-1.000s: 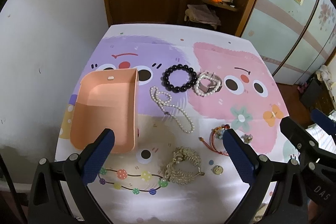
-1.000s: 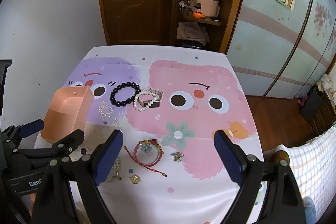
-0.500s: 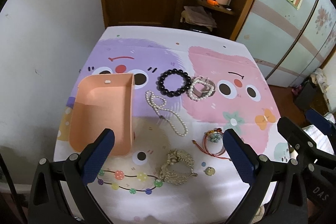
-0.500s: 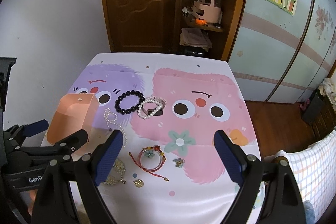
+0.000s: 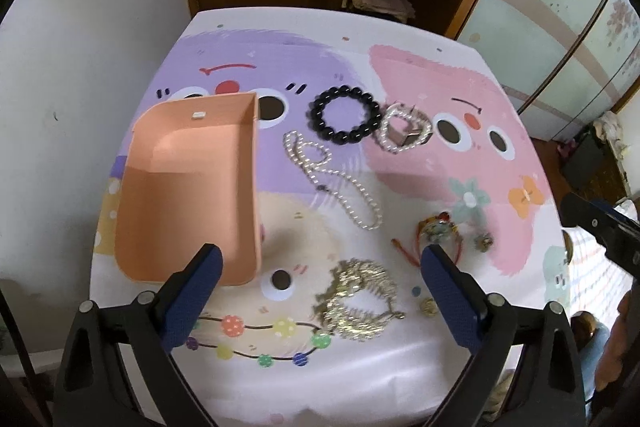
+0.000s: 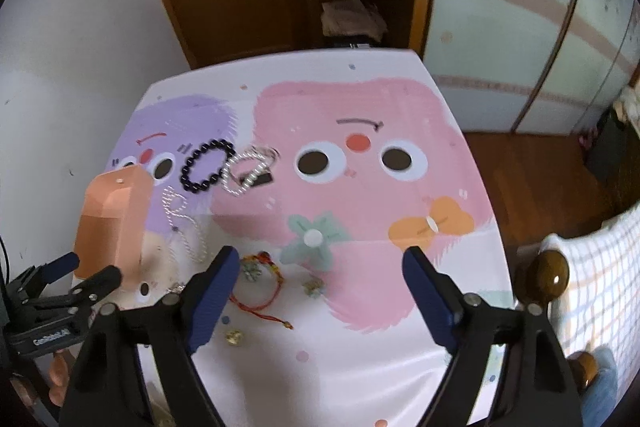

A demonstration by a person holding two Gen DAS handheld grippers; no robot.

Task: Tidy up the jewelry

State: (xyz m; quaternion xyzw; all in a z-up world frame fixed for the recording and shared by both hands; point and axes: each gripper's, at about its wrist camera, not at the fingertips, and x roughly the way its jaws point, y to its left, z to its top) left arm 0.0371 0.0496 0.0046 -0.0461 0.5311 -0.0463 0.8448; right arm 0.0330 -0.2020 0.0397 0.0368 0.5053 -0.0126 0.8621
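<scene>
Both grippers have descended toward the table; left gripper (image 5: 320, 269) and right gripper (image 6: 320, 267) hang spread wide, gripping nothing. Black bead bracelet (image 5: 346, 114), pearl necklace (image 5: 332, 183) and gold chain (image 5: 358, 299) lie beside the empty pink tray (image 5: 188, 195), ready for sorting

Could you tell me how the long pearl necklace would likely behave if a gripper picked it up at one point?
The pearl necklace lies in loose curves, so it would probably dangle limply rather than hold shape. Its small round beads look smooth, so the fingers might slip. It looks light.
</scene>
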